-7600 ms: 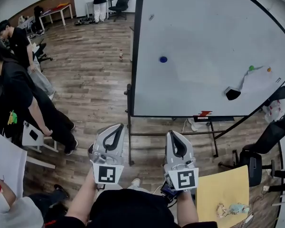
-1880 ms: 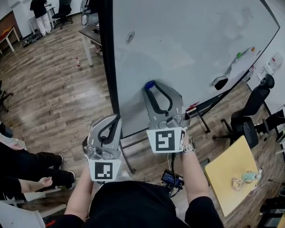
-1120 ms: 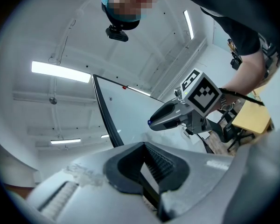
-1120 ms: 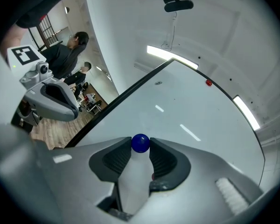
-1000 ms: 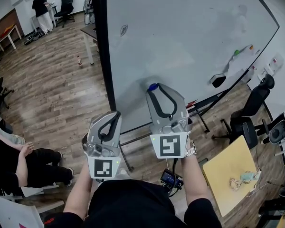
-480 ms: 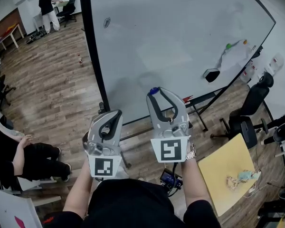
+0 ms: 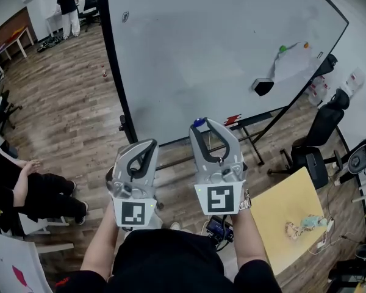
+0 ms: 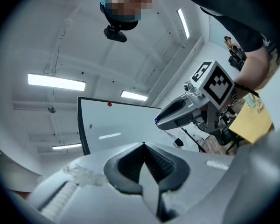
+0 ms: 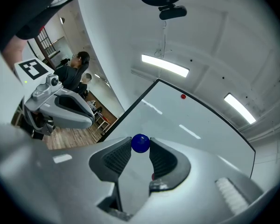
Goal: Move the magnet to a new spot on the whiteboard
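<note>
- Blue magnet (image 9: 140, 143) is off the board, pinched at the very tips of the right claw (image 7: 204, 126). It hangs in the air in front of the whiteboard (image 7: 201, 41), not touching it.
- Tip pinch makes sense to me: the magnet pokes out past the pads, so it can meet the board before the jaws do.
- Right claw: jaws partway apart, clamped on the magnet with one ribbed pad on each side. Nothing else is between them.
- It's aimed up and forward at the board. Reads as mid-carry, with the new spot not reached yet.
- Left claw (image 7: 151, 145): jaws together, tips meeting, holding nothing. It sits low just beside the right one, apart from the board. Probably parked to stay out of the way.
- Board is mostly bare, so there's plenty of free surface to place on.
- Red magnet (image 9: 183, 96) sits near the top edge.
- Green magnet (image 7: 283, 48) and orange magnet (image 7: 305, 44) are by the right edge, with a black eraser (image 7: 262, 86) close to them.
- Risk guess: a small round magnet in a tip grip can squirt out if pressed on at an angle, so go in square.
- Periphery: yellow worktop (image 7: 280, 206) to the right, black office chair (image 7: 311, 157) beyond it, seated person (image 7: 43, 197) at the left edge, wood floor (image 7: 67, 102) all round.
</note>
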A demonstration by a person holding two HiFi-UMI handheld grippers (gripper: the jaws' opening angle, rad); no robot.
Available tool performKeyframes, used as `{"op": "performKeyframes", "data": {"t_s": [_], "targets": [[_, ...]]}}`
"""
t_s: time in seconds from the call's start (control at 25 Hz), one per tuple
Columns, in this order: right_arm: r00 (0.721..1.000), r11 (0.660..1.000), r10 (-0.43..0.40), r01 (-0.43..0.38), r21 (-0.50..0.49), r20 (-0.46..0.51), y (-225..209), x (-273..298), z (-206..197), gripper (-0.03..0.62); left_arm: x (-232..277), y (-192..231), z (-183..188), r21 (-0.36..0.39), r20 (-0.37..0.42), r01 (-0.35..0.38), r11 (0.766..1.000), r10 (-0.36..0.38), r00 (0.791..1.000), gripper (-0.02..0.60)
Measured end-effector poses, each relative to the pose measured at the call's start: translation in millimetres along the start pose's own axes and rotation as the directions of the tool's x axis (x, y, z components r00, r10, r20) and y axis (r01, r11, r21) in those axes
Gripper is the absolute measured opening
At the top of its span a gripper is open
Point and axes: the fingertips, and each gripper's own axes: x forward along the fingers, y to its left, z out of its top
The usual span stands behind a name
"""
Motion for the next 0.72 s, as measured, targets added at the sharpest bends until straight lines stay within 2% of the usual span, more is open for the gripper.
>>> {"op": "performKeyframes", "data": {"t_s": [0.44,0.72], "targets": [[1.0,0.999,0.012,-0.012,0.048,-0.013,3.8,-66.5,-1.2,0.127,-28.7,-35.5,32.7,-0.001,-0.008,-0.033,0.999,0.033,0.999,0.0],[1.0,0.999,0.022,-0.022,0.034,0.003,4.2,-86.5,0.3,0.127,-34.7,-50.1,42.7,0.001,-0.009,-0.034,0.999,0.034,0.999,0.0]]}}
